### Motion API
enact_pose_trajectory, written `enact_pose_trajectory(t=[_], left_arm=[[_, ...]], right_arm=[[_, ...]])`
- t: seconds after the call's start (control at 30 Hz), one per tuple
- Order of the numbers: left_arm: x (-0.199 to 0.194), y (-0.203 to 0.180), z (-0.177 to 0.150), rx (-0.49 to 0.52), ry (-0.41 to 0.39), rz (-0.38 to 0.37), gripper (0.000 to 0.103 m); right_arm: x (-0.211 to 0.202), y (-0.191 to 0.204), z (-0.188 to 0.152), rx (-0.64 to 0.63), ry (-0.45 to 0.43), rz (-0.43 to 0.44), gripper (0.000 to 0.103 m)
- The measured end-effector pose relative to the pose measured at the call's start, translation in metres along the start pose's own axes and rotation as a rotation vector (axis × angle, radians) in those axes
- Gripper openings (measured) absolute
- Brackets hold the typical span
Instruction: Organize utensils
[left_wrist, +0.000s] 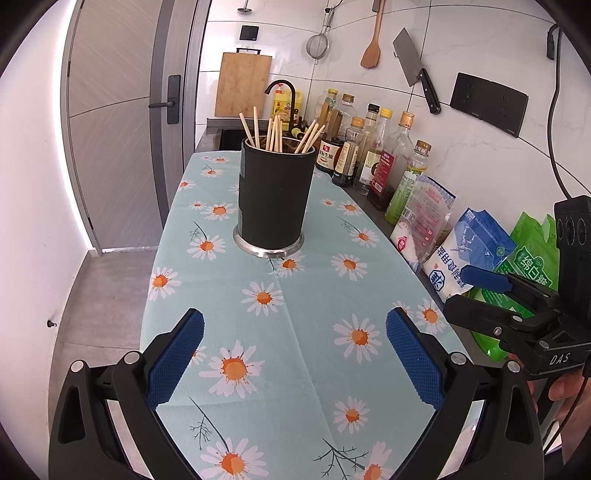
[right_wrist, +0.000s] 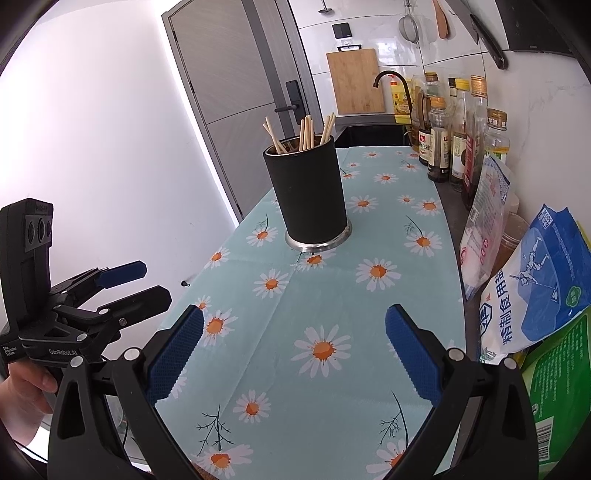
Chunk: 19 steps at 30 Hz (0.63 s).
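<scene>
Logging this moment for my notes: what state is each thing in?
Left gripper: open, empty.
Right gripper: open, empty.
Holder: upright on the cloth.
Chopsticks: standing in the holder, leaning apart.
Door: shut.
Bottles: upright, capped.

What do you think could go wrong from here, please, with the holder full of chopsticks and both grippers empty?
1. The holder is tall and the chopsticks lean outward past its rim; a bump from the left gripper or right gripper could probably tip it or scatter them.
2. It stands on a loose-looking cloth; dragging the cloth may shift it.
3. Bottles stand close alongside; a wide swing might knock them.
</scene>
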<state>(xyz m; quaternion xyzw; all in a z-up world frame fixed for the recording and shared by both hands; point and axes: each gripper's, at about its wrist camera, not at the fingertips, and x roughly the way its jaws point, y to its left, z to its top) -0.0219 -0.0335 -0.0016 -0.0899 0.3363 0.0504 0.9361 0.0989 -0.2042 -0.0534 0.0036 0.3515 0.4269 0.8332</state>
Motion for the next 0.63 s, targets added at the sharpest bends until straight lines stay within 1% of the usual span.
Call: enact_pose_trajectory(t=[0.17, 0.63], left_arm=[[-0.0006, 0.0008, 0.0002, -0.001, 0.0, -0.003, 0.096], [0.0029, 0.0012, 0.0014, -0.003, 0.011, -0.006, 0.096]], right_arm=[[-0.0023, 0.0018, 0.0004, -0.002, -0.01, 0.001, 0.098], [-0.0003, 0.001, 0.0002, -0.002, 0.002, 0.001, 0.098]])
